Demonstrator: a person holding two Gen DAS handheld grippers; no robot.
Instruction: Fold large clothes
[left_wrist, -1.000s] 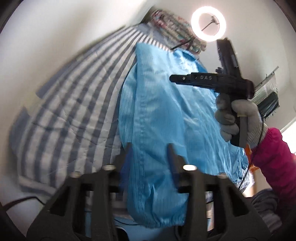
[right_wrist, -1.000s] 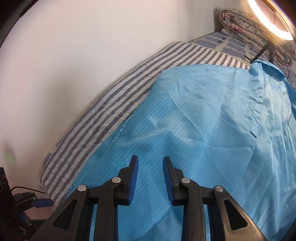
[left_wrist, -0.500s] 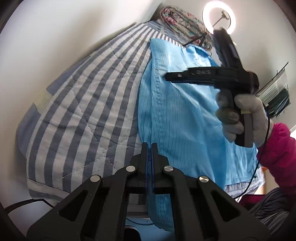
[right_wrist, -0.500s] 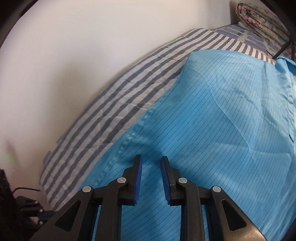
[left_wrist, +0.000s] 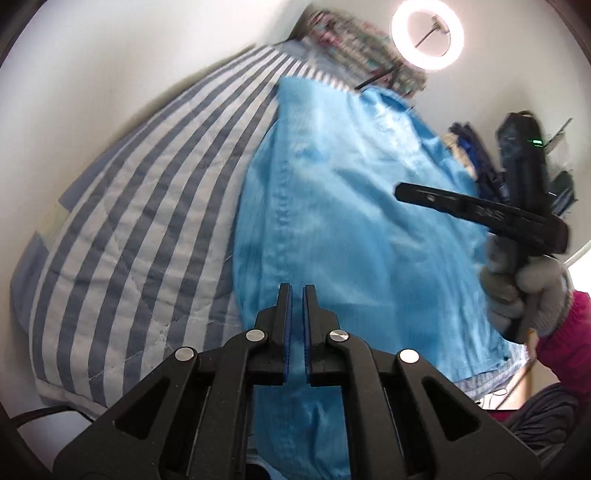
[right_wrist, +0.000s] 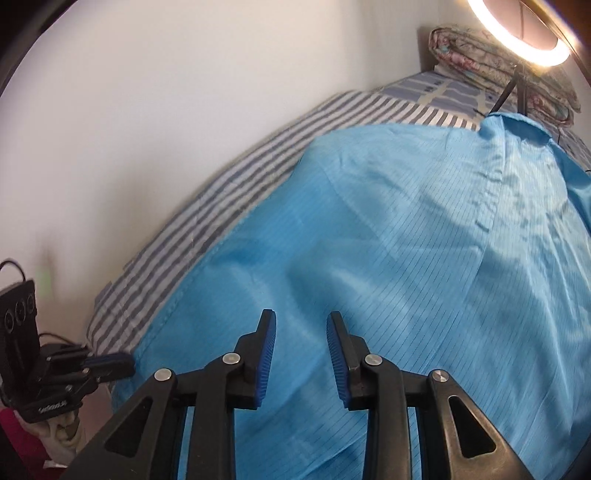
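Note:
A large light-blue pinstriped garment (left_wrist: 351, 221) (right_wrist: 406, 240) lies spread on a bed's striped quilt (left_wrist: 147, 203) (right_wrist: 229, 184), collar at the far end. My left gripper (left_wrist: 297, 288) is shut on the garment near its left edge at the near end, with blue cloth in the thin slit between the pads. The right wrist view shows the left gripper (right_wrist: 122, 360) with its tips at that edge. My right gripper (right_wrist: 301, 317) hovers over the garment's middle. Its jaws are opening and nothing is between them. A gloved hand (left_wrist: 524, 295) carries the right gripper (left_wrist: 400, 192).
A white wall runs along the bed's far side. A folded floral quilt (left_wrist: 354, 44) (right_wrist: 480, 55) and a lit ring light (left_wrist: 399, 35) (right_wrist: 517, 55) stand at the head of the bed. A pink sleeve (left_wrist: 565, 332) and dark clutter fill the right edge.
My left jaws, open astride the garment's edge a second ago, have closed on it. My right gripper swung right across the garment and its jaws spread wider.

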